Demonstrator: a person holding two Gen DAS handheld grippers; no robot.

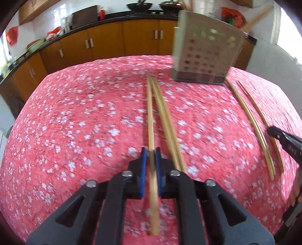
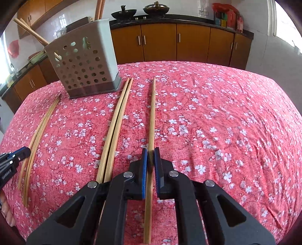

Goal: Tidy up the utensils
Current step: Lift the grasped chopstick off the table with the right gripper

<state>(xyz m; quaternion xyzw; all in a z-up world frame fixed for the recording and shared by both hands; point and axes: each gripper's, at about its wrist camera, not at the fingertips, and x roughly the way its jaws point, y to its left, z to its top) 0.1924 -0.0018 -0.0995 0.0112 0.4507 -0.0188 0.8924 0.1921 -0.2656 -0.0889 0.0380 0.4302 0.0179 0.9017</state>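
In the left wrist view my left gripper (image 1: 150,150) is shut on a bamboo chopstick (image 1: 150,113) that lies lengthwise on the red floral tablecloth (image 1: 75,116). A neighbouring chopstick (image 1: 167,124) rests just to its right. The perforated grey utensil holder (image 1: 205,54) stands at the far right with chopsticks sticking out. In the right wrist view my right gripper (image 2: 150,150) is shut on a single chopstick (image 2: 152,113). A pair of chopsticks (image 2: 118,124) lies to its left, below the holder (image 2: 85,64). Farther left, my left gripper (image 2: 18,154) meets another pair (image 2: 37,132).
Beyond the table's far edge, orange-brown cabinets (image 2: 179,43) run under a dark counter with woks (image 2: 153,8). The right gripper's black finger (image 1: 283,139) enters at the right beside more chopsticks (image 1: 251,120). The cloth (image 2: 226,116) to the right of the held chopstick is bare.
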